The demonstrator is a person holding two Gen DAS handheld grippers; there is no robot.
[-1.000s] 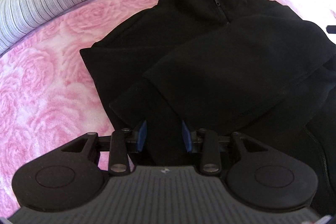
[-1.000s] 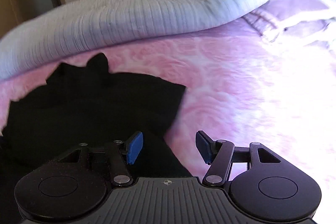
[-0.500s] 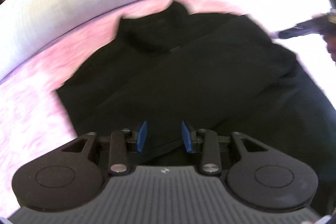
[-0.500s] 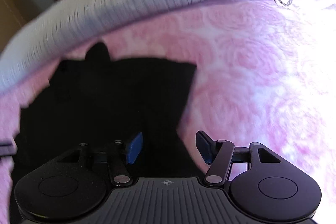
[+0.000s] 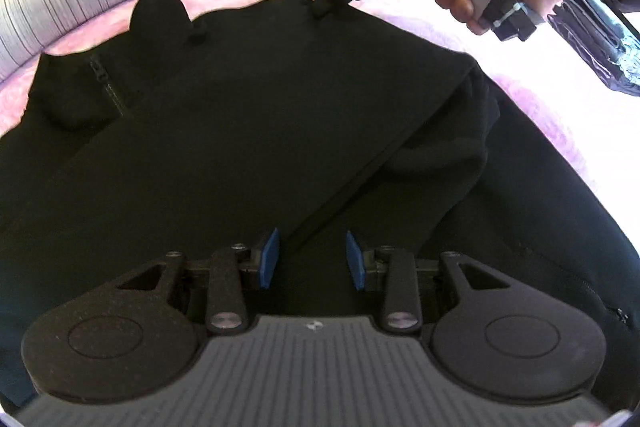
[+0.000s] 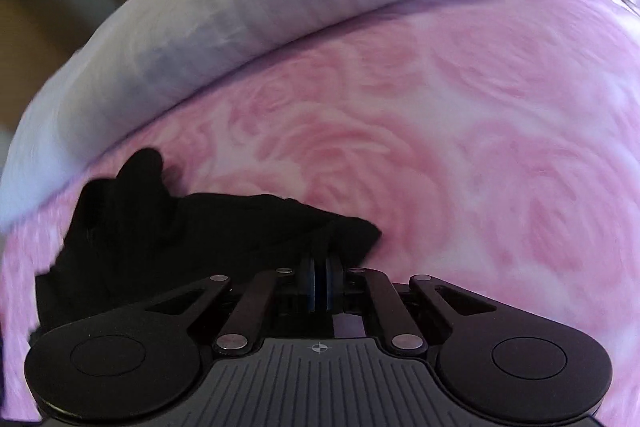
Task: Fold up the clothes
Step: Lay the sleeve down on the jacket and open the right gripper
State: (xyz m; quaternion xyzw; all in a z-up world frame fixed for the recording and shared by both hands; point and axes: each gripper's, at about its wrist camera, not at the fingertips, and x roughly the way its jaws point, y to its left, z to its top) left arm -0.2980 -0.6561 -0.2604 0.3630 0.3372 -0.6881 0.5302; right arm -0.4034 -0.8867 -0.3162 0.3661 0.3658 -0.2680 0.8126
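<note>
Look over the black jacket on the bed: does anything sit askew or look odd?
Nothing is damaged. The black jacket lies half-folded, one sleeve bunched unevenly, its far edge pinched up by the right gripper.

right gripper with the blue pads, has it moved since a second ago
Yes. The right gripper has gone down toward the pink rose-patterned bedspread, and its jaws have shut on the black fleece jacket's edge.

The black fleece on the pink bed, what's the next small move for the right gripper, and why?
Probably lift the pinched far edge and carry it across the black fleece: the right gripper is shut on that edge, while the left gripper hovers open above it.
</note>
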